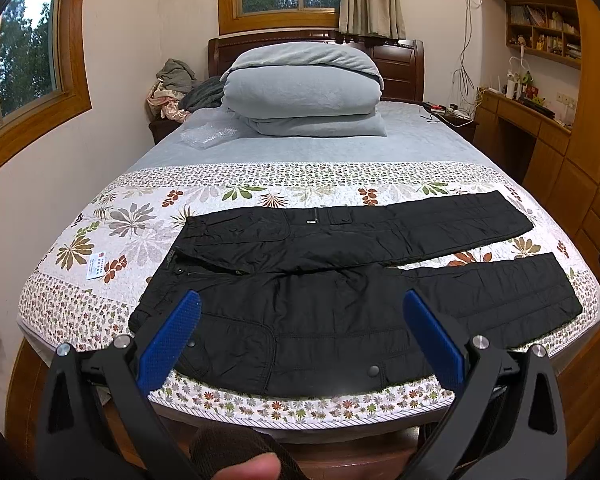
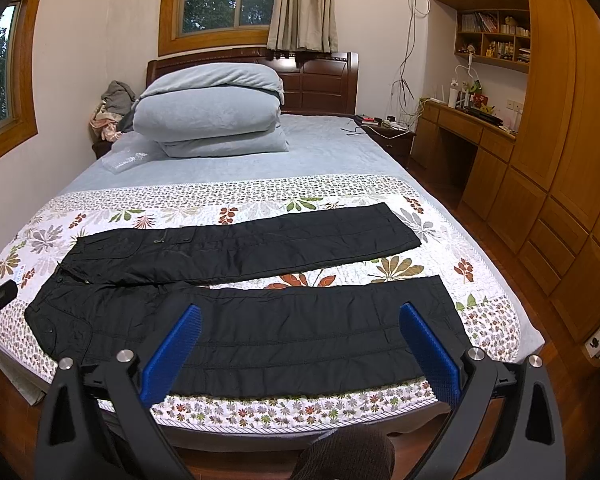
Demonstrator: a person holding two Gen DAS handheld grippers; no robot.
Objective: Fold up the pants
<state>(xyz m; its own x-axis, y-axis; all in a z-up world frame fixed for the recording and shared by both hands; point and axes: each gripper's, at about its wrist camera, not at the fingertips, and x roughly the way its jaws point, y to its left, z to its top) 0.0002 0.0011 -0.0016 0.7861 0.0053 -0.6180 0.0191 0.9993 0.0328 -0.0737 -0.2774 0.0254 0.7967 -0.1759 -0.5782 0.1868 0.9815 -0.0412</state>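
Black quilted padded pants (image 1: 340, 280), with snap pockets and a zip: laid flat and full length across the foot end of the bed, on the white floral-print quilted coverlet (image 1: 112, 224), waistband toward the coverlet's left edge, cuffs toward its right edge. The two legs lie parted in a narrow V, the near leg running along the coverlet's front edge, the far leg just behind it with a strip of coverlet showing between them toward the cuffs. No fold appears anywhere in the garment, so the task reads as not yet begun; by my judgement the whole sequence is left, likely one leg brought over the other and then the length doubled. Left gripper (image 1: 300, 304), black frame with blue textured pads: jaws wide apart, holding nothing, hovering over the waist and thigh portion at the front edge. Right gripper (image 2: 300, 316), same make: jaws wide apart, holding nothing, hovering over the near leg. Containers: none on the bed. Wooden wall shelf compartments (image 2: 496, 36) in the right corner of the room hold books and small figures, too small to itemise.
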